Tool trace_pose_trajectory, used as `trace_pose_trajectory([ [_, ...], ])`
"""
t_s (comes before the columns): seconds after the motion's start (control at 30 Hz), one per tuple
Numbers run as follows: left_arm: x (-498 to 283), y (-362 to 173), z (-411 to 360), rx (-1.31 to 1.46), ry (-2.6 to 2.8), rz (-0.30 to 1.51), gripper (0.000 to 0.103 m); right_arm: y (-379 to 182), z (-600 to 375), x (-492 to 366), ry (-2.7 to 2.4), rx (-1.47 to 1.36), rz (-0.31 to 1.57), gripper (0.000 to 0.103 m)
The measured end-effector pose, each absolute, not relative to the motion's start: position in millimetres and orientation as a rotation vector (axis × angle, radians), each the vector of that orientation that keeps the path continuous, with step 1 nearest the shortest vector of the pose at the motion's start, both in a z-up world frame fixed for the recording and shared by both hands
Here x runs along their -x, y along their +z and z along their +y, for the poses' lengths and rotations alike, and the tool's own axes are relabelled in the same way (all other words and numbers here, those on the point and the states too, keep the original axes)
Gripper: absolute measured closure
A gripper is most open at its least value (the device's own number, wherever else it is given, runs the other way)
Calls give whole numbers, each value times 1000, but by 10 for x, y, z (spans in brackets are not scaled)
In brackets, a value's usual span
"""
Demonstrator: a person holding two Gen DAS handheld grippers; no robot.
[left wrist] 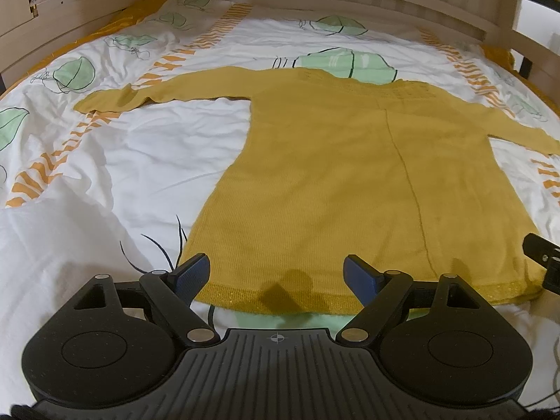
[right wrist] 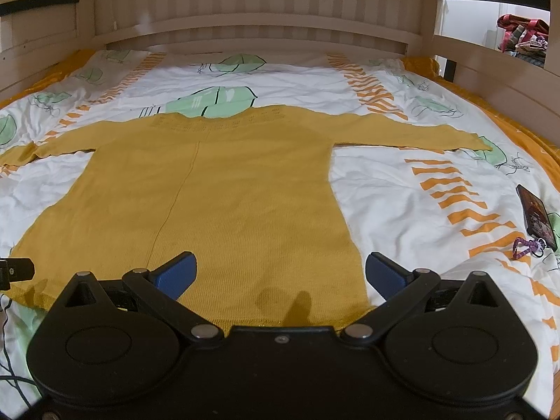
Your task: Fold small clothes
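Note:
A mustard-yellow long-sleeved knit top (left wrist: 332,182) lies flat on the bed, neck away from me, both sleeves spread out; it also shows in the right wrist view (right wrist: 227,203). My left gripper (left wrist: 276,273) is open and empty, hovering just above the hem near its left corner. My right gripper (right wrist: 280,273) is open and empty, above the hem near its right corner. The right gripper's tip shows at the right edge of the left wrist view (left wrist: 542,255). The left gripper's tip shows at the left edge of the right wrist view (right wrist: 17,269).
The bed has a white duvet (left wrist: 140,161) with green leaves and orange stripes. A wooden bed frame (right wrist: 262,24) rings the far side. A phone with a purple charm (right wrist: 535,217) lies on the duvet to the right.

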State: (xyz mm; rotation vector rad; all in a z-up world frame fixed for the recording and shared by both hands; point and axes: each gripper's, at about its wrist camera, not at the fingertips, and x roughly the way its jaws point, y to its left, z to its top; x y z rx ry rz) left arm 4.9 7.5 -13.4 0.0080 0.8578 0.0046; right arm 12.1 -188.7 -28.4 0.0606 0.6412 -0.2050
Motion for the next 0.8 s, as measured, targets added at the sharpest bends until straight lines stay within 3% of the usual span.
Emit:
trace_pose_trajectory([
  [0.8, -59, -174, 51, -15, 5, 875, 20, -307, -1877, -135, -197, -52, 660, 1],
])
